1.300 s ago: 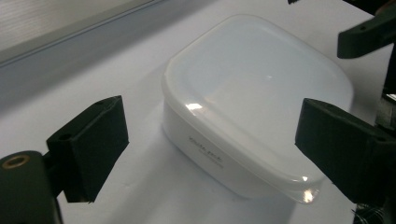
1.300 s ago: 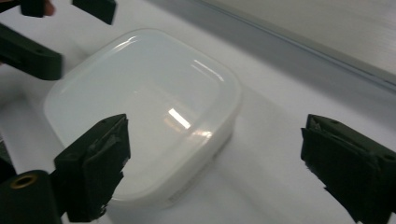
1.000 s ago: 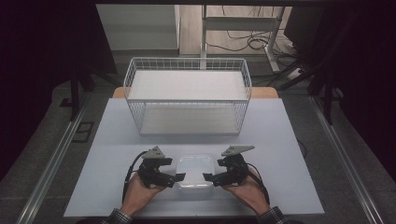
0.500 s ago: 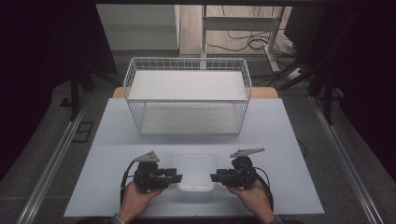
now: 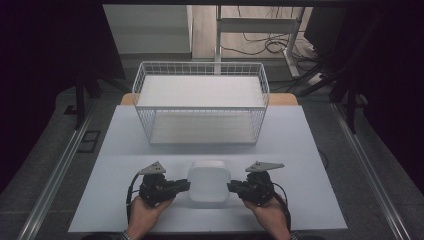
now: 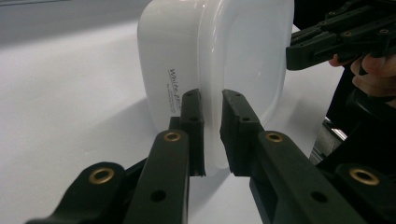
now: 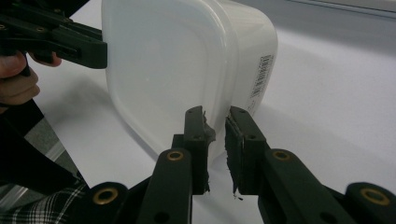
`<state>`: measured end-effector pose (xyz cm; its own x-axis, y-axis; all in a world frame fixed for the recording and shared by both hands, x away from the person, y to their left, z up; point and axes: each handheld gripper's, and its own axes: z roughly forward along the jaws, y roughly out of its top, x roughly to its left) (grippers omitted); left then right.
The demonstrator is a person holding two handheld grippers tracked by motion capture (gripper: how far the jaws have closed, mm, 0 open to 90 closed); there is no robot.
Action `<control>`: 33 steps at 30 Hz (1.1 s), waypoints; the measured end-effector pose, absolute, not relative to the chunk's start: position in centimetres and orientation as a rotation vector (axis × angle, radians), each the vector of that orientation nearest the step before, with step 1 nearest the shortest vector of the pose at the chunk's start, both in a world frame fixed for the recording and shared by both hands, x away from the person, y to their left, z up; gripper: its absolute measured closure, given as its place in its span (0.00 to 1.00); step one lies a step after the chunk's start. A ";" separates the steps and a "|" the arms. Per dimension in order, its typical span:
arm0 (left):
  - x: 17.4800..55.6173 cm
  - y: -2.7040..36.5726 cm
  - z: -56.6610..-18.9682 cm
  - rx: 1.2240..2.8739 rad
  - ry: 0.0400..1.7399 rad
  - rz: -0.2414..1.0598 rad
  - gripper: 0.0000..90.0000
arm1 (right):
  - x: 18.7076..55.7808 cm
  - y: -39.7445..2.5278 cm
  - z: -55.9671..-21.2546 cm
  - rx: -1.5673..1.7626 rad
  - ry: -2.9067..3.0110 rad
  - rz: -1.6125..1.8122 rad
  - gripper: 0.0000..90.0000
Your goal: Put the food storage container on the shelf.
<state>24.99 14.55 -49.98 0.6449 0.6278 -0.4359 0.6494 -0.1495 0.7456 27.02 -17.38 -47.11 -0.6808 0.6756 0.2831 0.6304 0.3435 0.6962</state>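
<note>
Two grippers are clamped on one white plastic container (image 5: 209, 183), one at each side, and that is plainly how the load is shared: the left gripper (image 5: 183, 186) is closed on the rim at its own end, the right gripper (image 5: 234, 187) on the rim at the opposite end, so the box is carried between them and kept from swinging. In the left gripper view the container (image 6: 219, 70) is seen pinched at its protruding rim, the jaws narrowed to a thin slot with the rim in it; a line of small print is read on the wall just ahead of the jaw tips. In the right gripper view the same hold is mirrored on the container (image 7: 187, 70), jaws nearly together on the rim, frayed padding showing at the pads, a barcode label just beyond them. The box appears tipped up on edge, its broad face turned toward the person, though whether it rests on the table or is lifted clear cannot be told. Beyond both grippers, well apart from them, a white wire basket (image 5: 201, 106) with a shelf stands across the far half of the table (image 5: 320, 165), likely the destination. The tabletop is pale, matte and bare of clutter. Around it a dim room is seen, with dark floor, metal rails at both sides, and cables trailing behind a desk frame (image 5: 260, 25).
</note>
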 end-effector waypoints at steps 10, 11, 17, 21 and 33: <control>25.5 14.7 -48.2 1.831 0.996 0.033 0.89 | 27.2 -17.3 -45.5 1.149 2.467 1.326 0.87; 25.5 14.7 -48.2 1.831 0.996 0.033 0.89 | 27.3 -17.2 -45.3 1.139 2.461 1.329 0.87; 26.2 14.7 -46.3 1.834 0.978 0.078 0.89 | 28.0 -17.2 -43.9 1.105 2.424 1.365 0.87; 26.6 14.8 -45.5 1.832 0.973 0.093 0.89 | 28.4 -17.2 -43.0 1.087 2.405 1.382 0.87; 28.0 15.6 -41.9 1.806 0.950 0.144 0.89 | 30.3 -16.7 -39.5 1.026 2.356 1.451 0.87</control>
